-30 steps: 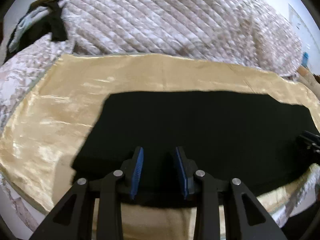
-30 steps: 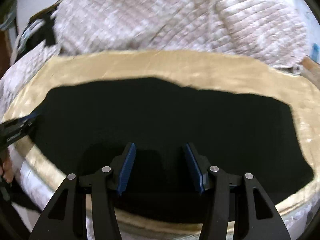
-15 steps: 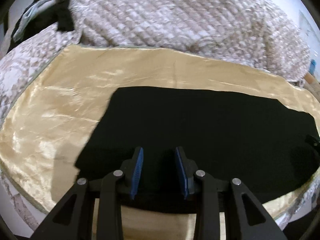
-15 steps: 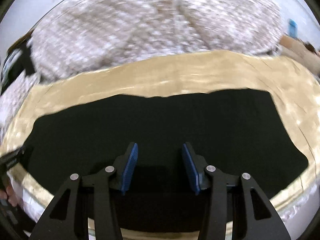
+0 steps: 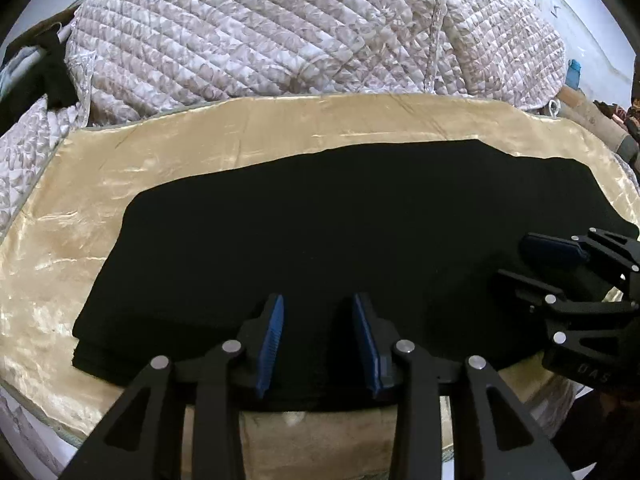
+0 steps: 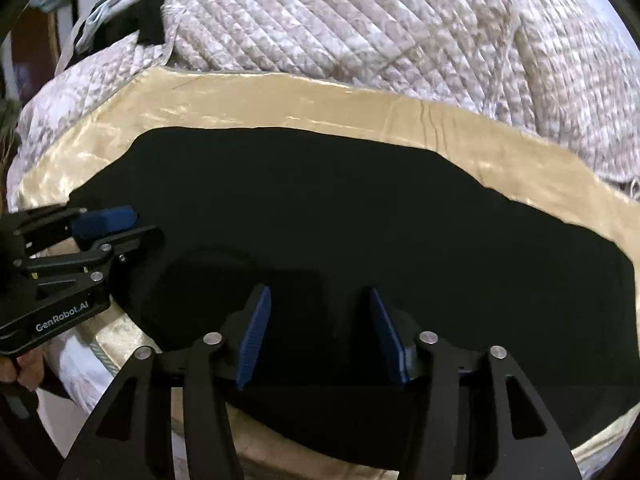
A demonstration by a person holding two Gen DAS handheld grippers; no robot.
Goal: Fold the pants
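Note:
Black pants [image 5: 340, 232] lie flat, spread lengthwise across a gold satin cloth [image 5: 80, 208]; they also show in the right wrist view [image 6: 320, 208]. My left gripper [image 5: 318, 340] is open and empty, hovering over the near edge of the pants toward their left end. My right gripper [image 6: 320, 336] is open and empty over the near edge further right. The right gripper shows at the right of the left wrist view [image 5: 536, 264], the left gripper at the left of the right wrist view [image 6: 116, 226].
A bulky quilted cover [image 5: 300, 28] is heaped behind the gold cloth [image 6: 280, 96]. Dark and pale clothing [image 6: 120, 12] lies at the far left. The cloth's near edge [image 5: 340, 432] drops off just under the grippers.
Both grippers have come closer together over the near edge of the pants, and each now shows plainly in the other's view. Both jaws stay open. The pants have not moved.

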